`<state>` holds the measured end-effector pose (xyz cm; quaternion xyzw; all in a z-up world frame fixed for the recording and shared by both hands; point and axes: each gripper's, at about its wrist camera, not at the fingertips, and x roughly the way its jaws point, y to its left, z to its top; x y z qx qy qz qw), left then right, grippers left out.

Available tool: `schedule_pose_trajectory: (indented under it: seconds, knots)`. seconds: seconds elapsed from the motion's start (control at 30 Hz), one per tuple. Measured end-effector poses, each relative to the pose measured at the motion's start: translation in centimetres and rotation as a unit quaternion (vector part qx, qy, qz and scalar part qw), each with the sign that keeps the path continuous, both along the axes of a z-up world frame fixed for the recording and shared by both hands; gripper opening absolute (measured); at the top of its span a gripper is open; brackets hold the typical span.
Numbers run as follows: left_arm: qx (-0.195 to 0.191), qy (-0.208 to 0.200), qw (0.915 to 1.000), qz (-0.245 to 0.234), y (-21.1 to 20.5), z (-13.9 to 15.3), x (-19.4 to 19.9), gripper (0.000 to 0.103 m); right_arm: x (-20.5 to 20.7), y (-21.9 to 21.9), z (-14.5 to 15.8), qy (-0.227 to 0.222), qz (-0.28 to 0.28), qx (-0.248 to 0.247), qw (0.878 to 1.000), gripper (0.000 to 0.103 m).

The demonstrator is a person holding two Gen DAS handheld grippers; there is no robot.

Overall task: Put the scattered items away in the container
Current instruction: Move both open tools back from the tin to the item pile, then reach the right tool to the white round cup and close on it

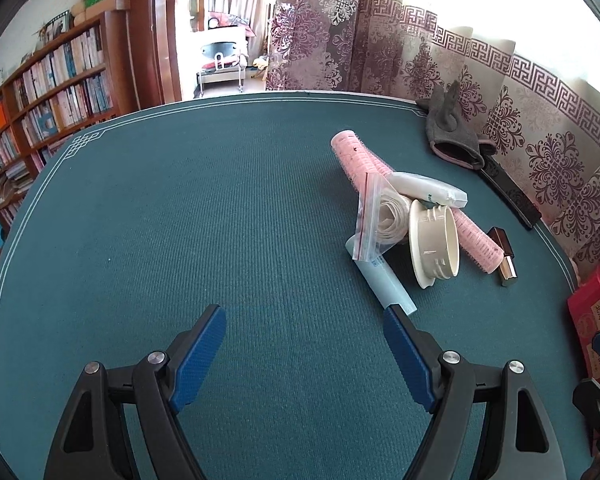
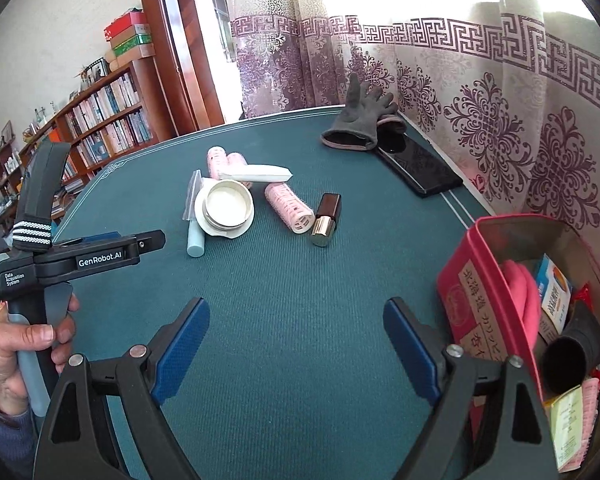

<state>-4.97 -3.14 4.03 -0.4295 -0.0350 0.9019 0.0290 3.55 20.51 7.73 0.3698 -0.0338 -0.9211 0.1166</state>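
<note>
Scattered items lie in a heap on the green table mat [image 1: 220, 220]: pink hair rollers [image 1: 356, 156] [image 2: 290, 206], a white tube [image 2: 256, 173], a round white lid [image 1: 434, 246] [image 2: 225, 209], a clear zip bag [image 1: 374, 216], a pale blue tube [image 1: 384, 284] [image 2: 196, 236] and a brown lipstick [image 2: 327, 219] [image 1: 504, 254]. The red box [image 2: 474, 292] at the right holds several things. My left gripper [image 1: 304, 334] is open and empty, near the blue tube's end. My right gripper [image 2: 296, 328] is open and empty, left of the box.
A grey glove [image 2: 358, 120] [image 1: 452, 128] and a flat black case [image 2: 420, 168] lie at the far right by the patterned curtain. A bookshelf stands left of the table. The left-hand gripper body [image 2: 80, 256] shows in the right wrist view.
</note>
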Motion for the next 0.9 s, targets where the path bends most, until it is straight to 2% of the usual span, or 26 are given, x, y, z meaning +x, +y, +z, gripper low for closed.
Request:
schedule_pose_trajectory:
  seconds: [0.4,0.6,0.9]
  knots:
    - [0.006,-0.004,0.9999,0.009,-1.1,-1.1,-0.1,0.082,-5.0,-3.5,-0.7,-0.005,0.034,-0.024,0.999,0.091]
    - [0.015,-0.005,0.9998,0.014,-1.7,-1.4,-0.3,0.082,-7.9,-4.7,-1.1,-0.021,0.047,-0.046,0.998,0.091]
    - [0.023,-0.008,0.9997,0.006,-1.8,-1.8,-0.2,0.082,-12.2,-6.7,-2.3,-0.036,0.061,-0.053,0.996,0.091]
